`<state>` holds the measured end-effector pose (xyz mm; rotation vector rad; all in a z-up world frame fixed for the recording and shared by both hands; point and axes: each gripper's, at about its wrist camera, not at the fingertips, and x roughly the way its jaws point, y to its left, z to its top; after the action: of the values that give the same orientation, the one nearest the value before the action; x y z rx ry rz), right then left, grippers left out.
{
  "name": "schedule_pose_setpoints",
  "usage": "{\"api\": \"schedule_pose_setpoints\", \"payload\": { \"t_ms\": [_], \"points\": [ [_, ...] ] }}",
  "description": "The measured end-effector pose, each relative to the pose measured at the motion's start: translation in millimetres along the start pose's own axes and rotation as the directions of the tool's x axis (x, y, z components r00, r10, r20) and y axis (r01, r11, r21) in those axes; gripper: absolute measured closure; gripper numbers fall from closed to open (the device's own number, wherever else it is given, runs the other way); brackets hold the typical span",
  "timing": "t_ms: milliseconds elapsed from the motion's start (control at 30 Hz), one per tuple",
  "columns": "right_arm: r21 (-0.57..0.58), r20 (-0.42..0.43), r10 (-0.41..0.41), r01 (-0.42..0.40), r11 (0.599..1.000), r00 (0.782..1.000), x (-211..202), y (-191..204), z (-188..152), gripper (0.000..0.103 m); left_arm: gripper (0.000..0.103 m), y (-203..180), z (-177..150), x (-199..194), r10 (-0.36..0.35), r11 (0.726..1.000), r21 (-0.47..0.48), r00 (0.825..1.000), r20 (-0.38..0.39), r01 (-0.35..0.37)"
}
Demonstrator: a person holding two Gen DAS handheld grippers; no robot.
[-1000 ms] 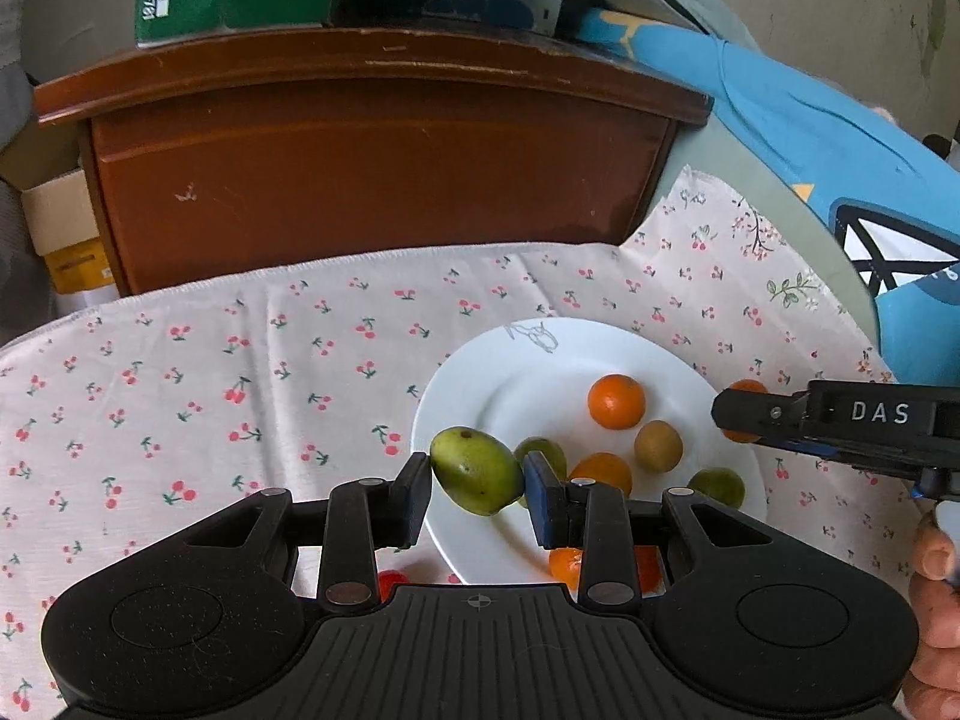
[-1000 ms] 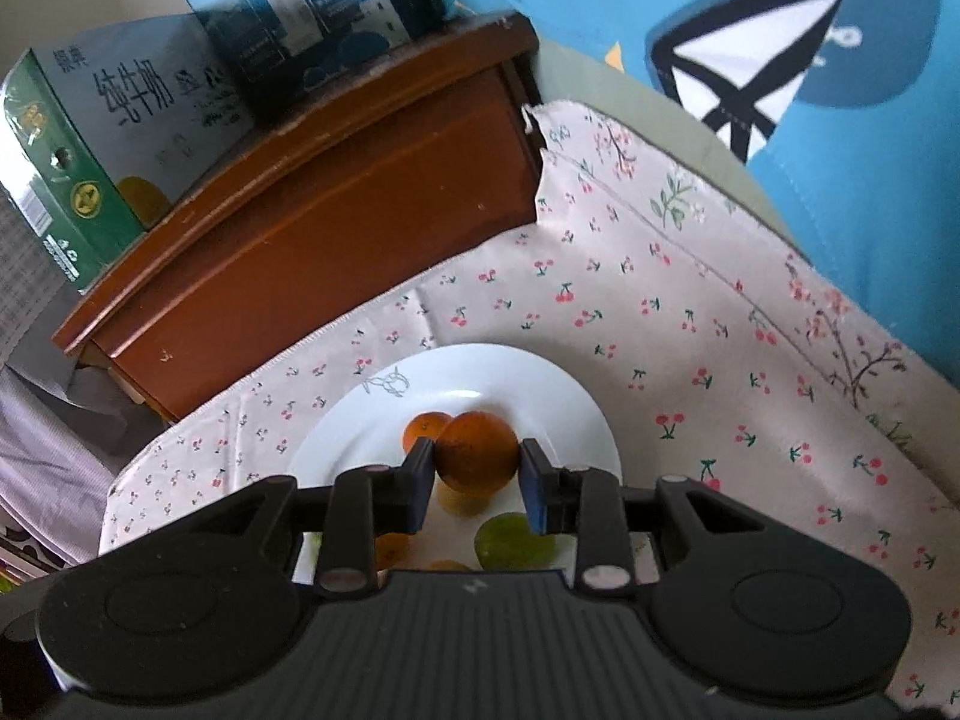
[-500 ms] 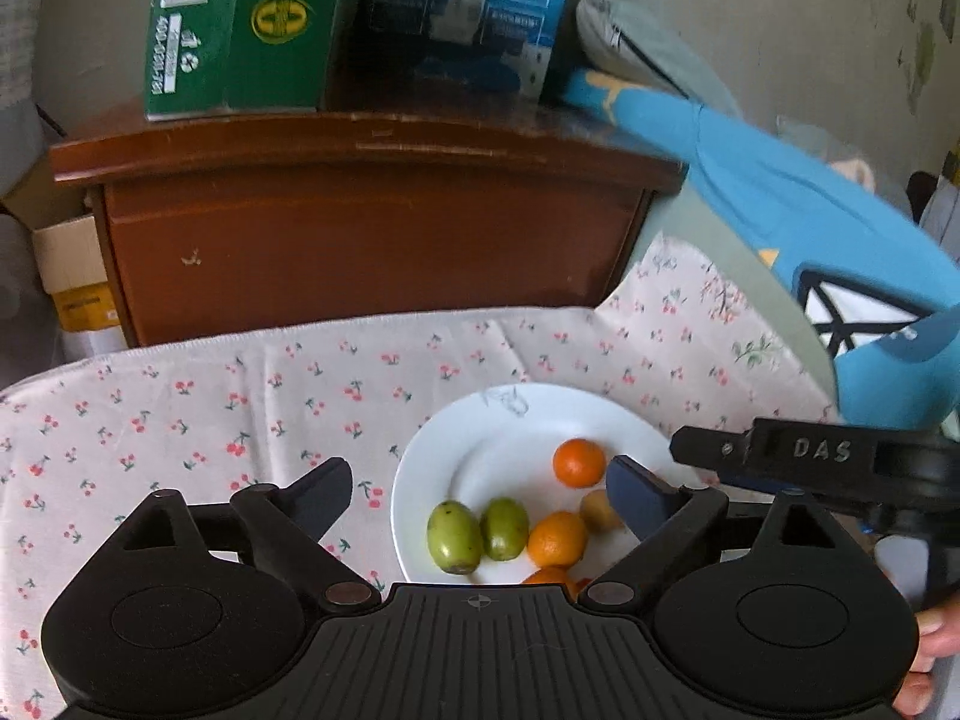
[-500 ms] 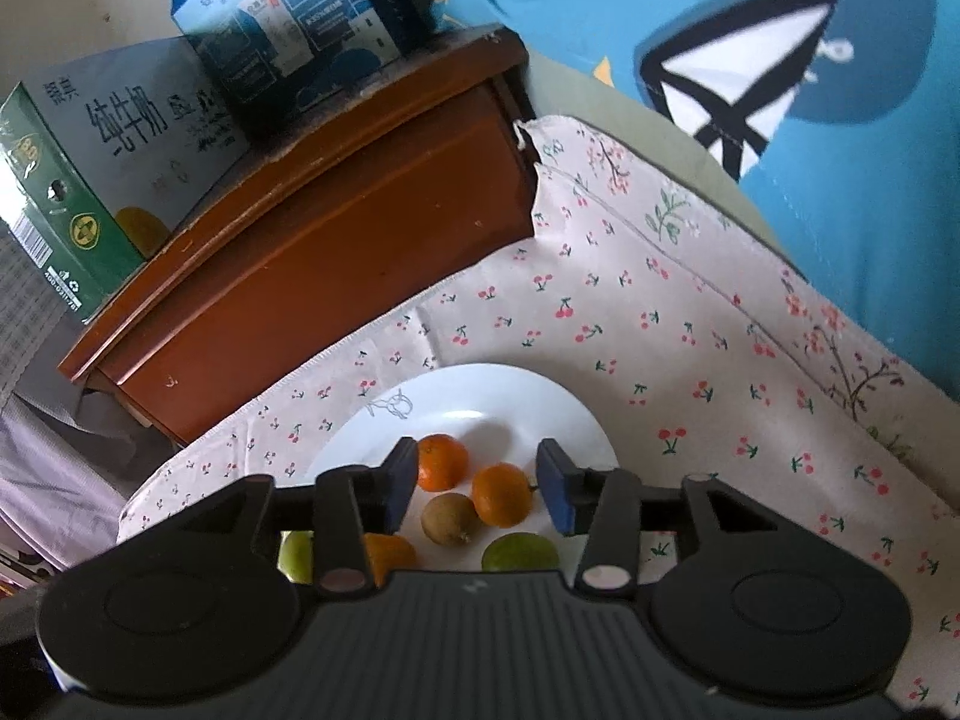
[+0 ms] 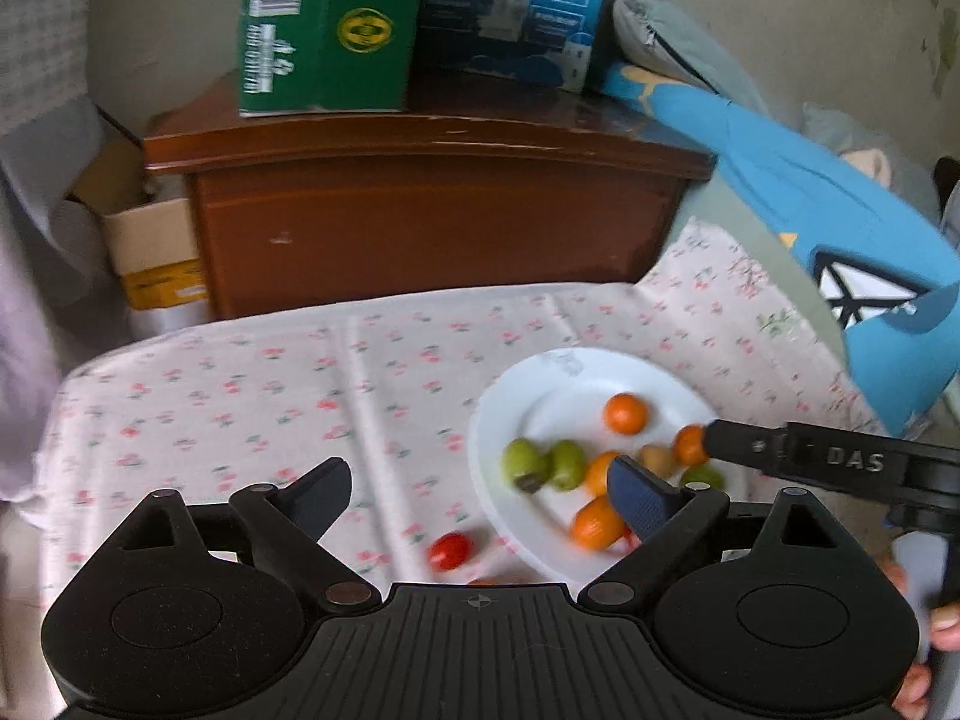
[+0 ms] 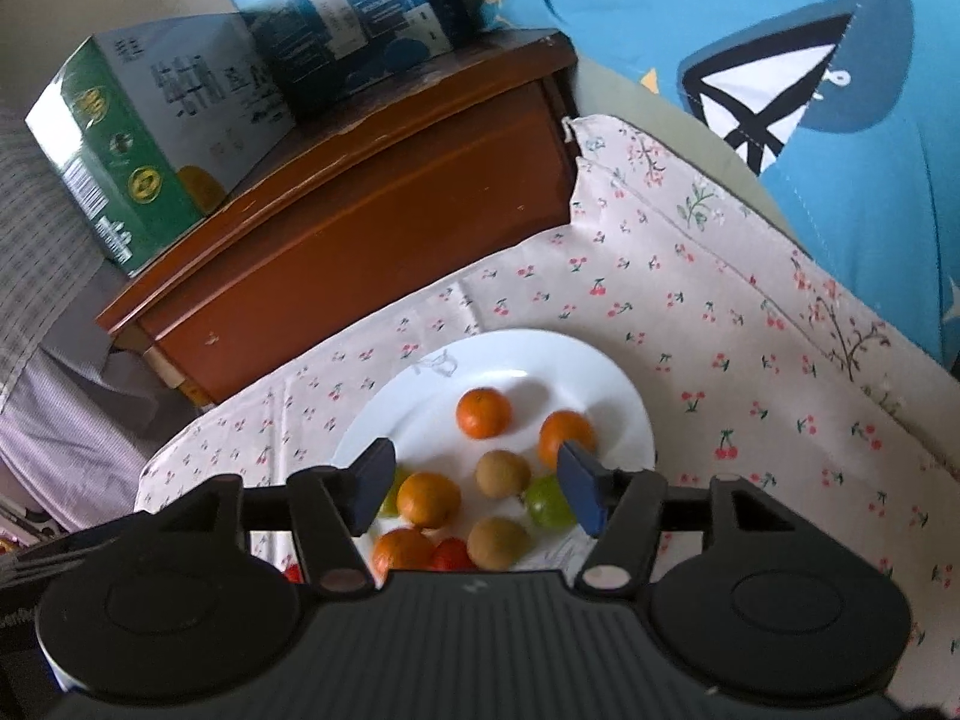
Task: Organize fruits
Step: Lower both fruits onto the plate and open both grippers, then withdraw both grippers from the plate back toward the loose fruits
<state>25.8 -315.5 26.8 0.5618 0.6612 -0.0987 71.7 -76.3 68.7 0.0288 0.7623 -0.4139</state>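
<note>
My left gripper [image 5: 480, 495] gapes empty and my right gripper [image 6: 474, 483], jaws just widening, holds nothing above the fruit-laden white plate [image 6: 606, 384].

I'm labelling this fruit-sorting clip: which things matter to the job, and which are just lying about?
Job: white plate, oranges, green fruits, brown fruits, red tomato on the cloth.
Lying about: green carton, blue carton, wooden cabinet, blue bedding.

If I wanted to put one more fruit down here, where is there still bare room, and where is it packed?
The far half of the white plate, beyond the two farthest oranges, is bare. The cherry-print cloth lies bare left of the plate, apart from one cherry tomato near its rim. The plate's near half is crowded with oranges, green fruits and brown ones.
</note>
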Motion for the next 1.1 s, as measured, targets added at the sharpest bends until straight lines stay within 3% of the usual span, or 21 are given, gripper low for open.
{"api": "schedule_pose_setpoints", "payload": {
  "t_ms": [600,1100],
  "points": [
    [-0.034,-0.066,0.035,-0.037,0.999,0.997,-37.6,15.4,-63.2,0.038,0.01,21.6,-43.7,-24.8,0.022,0.997,-0.066,0.995,-0.095,-0.029],
    [-0.072,-0.103,0.03,-0.038,0.997,0.994,-29.6,23.5,-92.3,0.038,0.009,15.1,-83.7,-17.0,0.072,0.997,0.043,0.984,-0.164,-0.066]
  ]
}}
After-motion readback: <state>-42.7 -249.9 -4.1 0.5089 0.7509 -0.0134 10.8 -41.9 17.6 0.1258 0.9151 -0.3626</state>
